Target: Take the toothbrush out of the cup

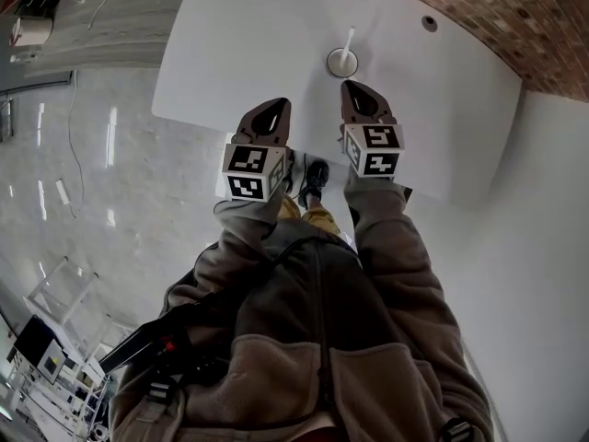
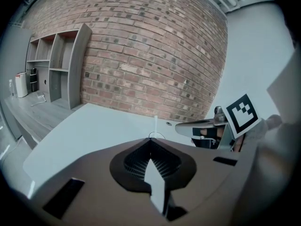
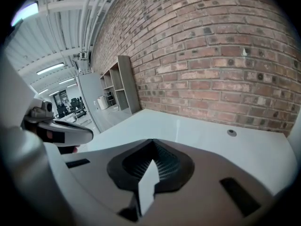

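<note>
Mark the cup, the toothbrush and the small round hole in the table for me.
cup [image 1: 330, 66], head view, on its rim.
toothbrush [image 1: 348, 41], head view, on the handle sticking out of the cup.
hole [image 1: 430, 23], head view, at its centre.

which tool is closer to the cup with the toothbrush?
Right. The right tool sits just short of the cup; the left tool is farther back, off to the cup's left.

One cup, one toothbrush, two tools

white toothbrush, tilted in round cup
</note>
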Available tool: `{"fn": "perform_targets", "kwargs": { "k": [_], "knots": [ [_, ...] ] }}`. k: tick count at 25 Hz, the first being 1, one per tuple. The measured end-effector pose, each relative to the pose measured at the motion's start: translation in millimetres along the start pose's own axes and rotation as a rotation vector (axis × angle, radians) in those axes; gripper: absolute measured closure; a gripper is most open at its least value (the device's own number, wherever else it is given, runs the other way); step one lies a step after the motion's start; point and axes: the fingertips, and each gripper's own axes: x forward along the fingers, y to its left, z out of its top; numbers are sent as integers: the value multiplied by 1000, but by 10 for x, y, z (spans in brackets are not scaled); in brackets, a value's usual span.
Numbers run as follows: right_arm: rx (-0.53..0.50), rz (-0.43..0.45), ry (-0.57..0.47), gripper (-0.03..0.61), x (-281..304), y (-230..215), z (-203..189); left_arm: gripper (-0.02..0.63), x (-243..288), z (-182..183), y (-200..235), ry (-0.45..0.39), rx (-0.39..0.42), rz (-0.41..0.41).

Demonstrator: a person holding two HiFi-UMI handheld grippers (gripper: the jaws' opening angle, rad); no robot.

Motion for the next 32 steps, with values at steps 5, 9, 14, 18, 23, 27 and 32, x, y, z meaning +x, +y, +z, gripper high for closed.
{"fn": "perform_targets", "kwargs": {
  "k": [5, 9, 14, 18, 23, 27, 32],
  "knots": [
    [5, -18, 58, 577, 325, -169, -139, 611, 87, -120, 145, 28, -22, 12],
    [25, -30, 95, 577, 563, -313, -230, 611, 180, -200, 199, 45, -31, 15],
    [50, -69, 122, 574, 765, -463, -287, 611, 233, -256, 265, 54, -38, 18],
    [62, -88, 139, 529, 904, -535, -299, 611, 250, -292, 340, 58, -45, 25],
    [52, -126, 213, 529, 1040, -620, -393, 611, 274, -321, 419, 62, -52, 33],
    [50, -166, 247, 529, 1097, -670, -413, 611, 284, -326, 478, 64, -55, 37],
    [46, -179, 262, 529, 1197, -672, -428, 611, 286, -336, 576, 67, -62, 42]
  ]
}}
